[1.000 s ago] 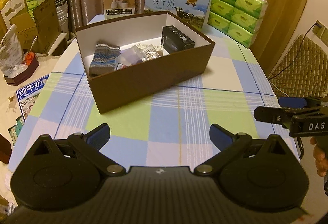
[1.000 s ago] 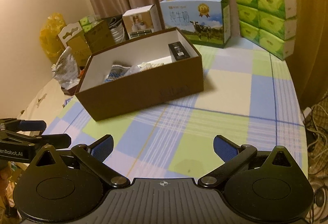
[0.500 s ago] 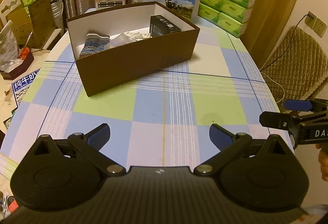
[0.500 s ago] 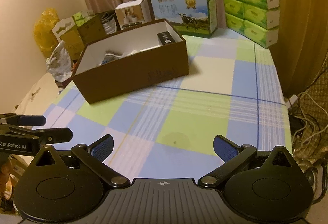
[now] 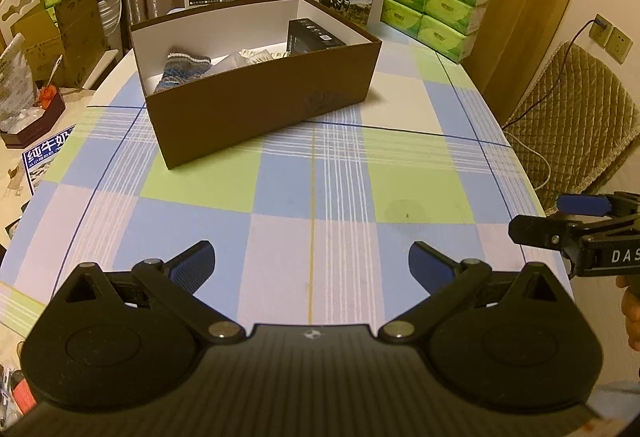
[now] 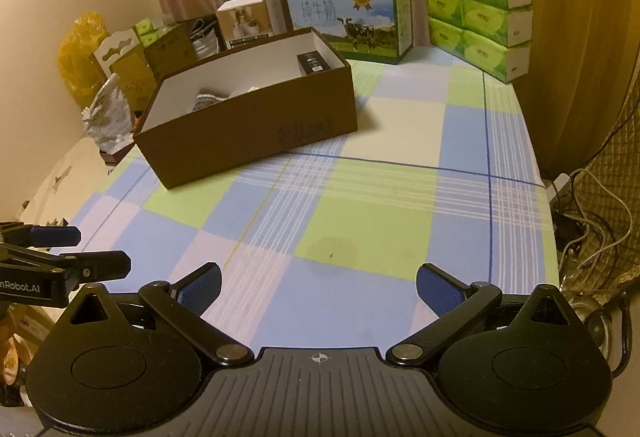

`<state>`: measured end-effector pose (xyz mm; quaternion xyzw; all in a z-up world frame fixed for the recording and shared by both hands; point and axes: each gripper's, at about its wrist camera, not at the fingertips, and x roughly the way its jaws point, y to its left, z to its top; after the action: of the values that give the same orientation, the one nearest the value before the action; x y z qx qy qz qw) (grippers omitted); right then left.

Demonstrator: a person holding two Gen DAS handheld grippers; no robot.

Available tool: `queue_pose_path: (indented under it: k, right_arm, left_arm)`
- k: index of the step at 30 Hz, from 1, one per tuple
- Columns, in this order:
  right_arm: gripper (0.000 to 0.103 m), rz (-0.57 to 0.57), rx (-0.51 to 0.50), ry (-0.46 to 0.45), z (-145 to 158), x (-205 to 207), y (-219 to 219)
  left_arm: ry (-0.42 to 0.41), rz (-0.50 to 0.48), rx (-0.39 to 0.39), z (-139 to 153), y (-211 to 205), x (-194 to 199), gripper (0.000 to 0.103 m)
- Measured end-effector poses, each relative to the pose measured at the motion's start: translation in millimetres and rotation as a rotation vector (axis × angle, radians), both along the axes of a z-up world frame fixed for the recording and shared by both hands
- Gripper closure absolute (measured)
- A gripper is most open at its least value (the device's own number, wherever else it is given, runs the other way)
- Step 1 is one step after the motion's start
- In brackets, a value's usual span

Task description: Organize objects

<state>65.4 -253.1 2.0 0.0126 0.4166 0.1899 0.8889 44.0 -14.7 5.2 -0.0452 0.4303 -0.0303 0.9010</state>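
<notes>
Above the checked tablecloth (image 5: pixel 312 205), both grippers gape empty; brown box (image 5: pixel 260 109) apparently holds socks.

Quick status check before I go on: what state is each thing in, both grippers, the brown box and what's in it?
Left gripper: open, empty, above the tablecloth.
Right gripper: open, empty, above the tablecloth.
Brown box: lid off, upright on the table.
Striped sock: lying inside the box, left end.
Black carton: inside the box, right end.
Crumpled wrappers: inside, between sock and carton.
</notes>
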Motion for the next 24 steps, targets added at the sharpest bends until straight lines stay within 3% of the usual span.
queue_pose_path:
  k: [24]
  right_arm:
    - [0.002,0.008,-0.005,0.004,-1.7,-6.7,5.5]
  left_arm:
    - [-0.003,-0.004,-0.007,-0.7,-0.5,-6.2,0.001]
